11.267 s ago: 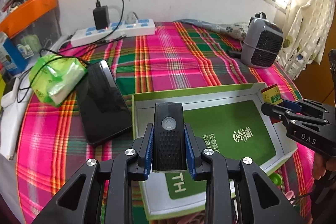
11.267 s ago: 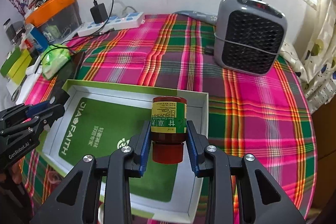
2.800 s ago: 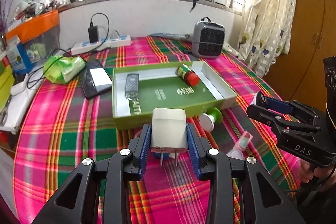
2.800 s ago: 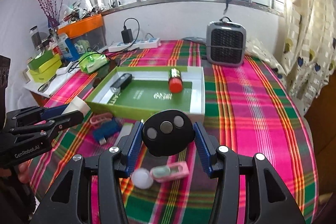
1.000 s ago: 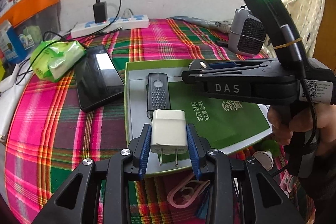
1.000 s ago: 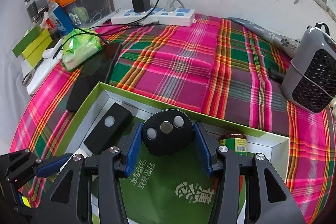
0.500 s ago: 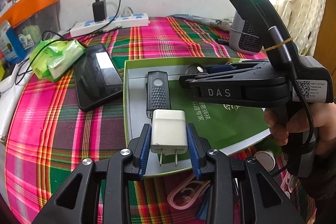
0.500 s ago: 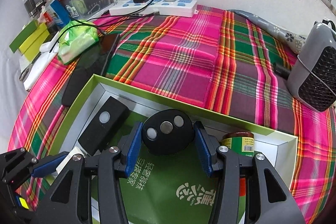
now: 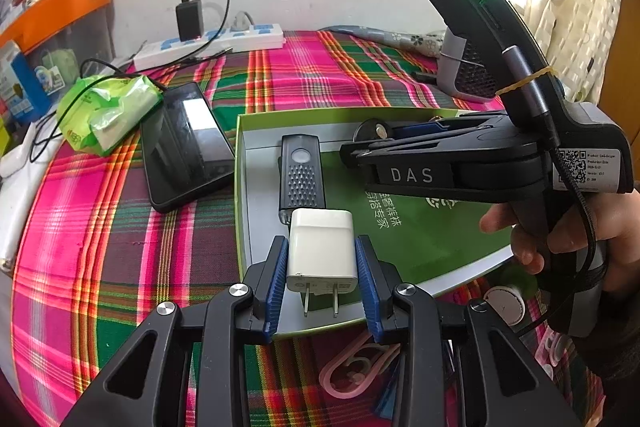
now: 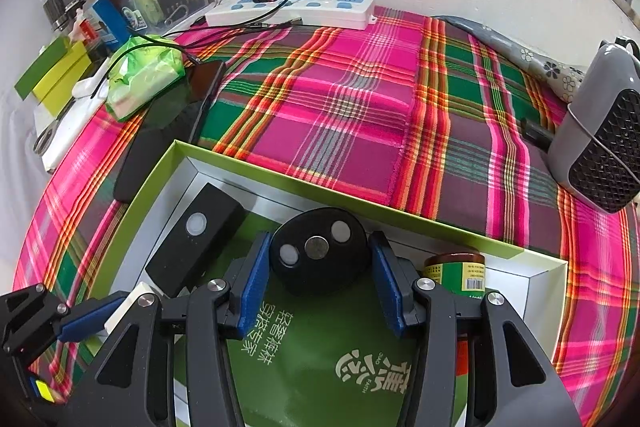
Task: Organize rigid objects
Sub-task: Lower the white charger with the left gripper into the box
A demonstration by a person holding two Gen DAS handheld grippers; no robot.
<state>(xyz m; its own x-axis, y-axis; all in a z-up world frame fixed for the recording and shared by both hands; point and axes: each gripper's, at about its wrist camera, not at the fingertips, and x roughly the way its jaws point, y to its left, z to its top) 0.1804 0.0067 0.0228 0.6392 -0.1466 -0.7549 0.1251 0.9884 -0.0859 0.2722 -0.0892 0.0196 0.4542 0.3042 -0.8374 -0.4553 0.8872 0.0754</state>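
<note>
A green-rimmed box tray (image 9: 239,187) (image 10: 256,167) lies on the plaid cloth. Inside it lie a black ribbed device (image 9: 301,175) (image 10: 196,247) at the left and a red-lidded jar (image 10: 456,275) at the right. My left gripper (image 9: 320,267) is shut on a white plug charger (image 9: 320,251), prongs toward me, over the tray's near left corner. In the right wrist view that left gripper (image 10: 92,315) shows at the lower left. My right gripper (image 10: 318,283) (image 9: 360,151) is shut on a round black key fob (image 10: 318,251) (image 9: 374,131), low over the tray's far side between device and jar.
A black phone (image 9: 188,143) and a green tissue pack (image 9: 108,107) lie left of the tray. A power strip (image 10: 292,11) with a plugged adapter lines the wall, and a grey heater (image 10: 600,151) stands far right. A pink clip (image 9: 360,367) and a white round piece (image 9: 504,303) sit near me.
The device and jar went into the tray; both grippers then took up the charger and fob. Over the last second the right gripper has sunk toward the tray; the left has barely moved.
</note>
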